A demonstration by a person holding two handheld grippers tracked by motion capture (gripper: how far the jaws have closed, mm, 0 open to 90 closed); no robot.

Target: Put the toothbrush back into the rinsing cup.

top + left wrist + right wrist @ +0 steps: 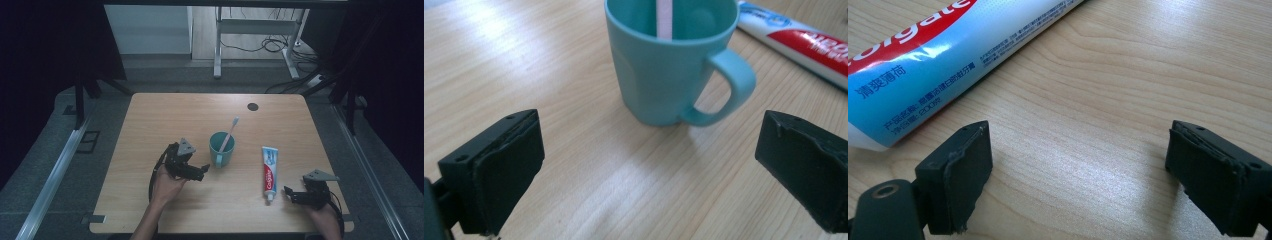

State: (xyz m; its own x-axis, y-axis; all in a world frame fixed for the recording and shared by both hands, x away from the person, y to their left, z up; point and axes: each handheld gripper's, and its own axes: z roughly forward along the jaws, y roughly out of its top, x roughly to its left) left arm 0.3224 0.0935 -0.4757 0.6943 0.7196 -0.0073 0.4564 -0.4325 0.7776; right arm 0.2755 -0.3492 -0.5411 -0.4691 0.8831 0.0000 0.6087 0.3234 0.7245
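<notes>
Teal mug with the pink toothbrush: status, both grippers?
Left gripper open, jaws apart just short of the teal plastic mug, handle facing it. Right gripper open, empty, beside the white-and-red toothpaste tube. Pink toothbrush upright in mug. Nothing in the way.

Recording lab: dark curtains (45,60), floor cables (270,45).
</notes>
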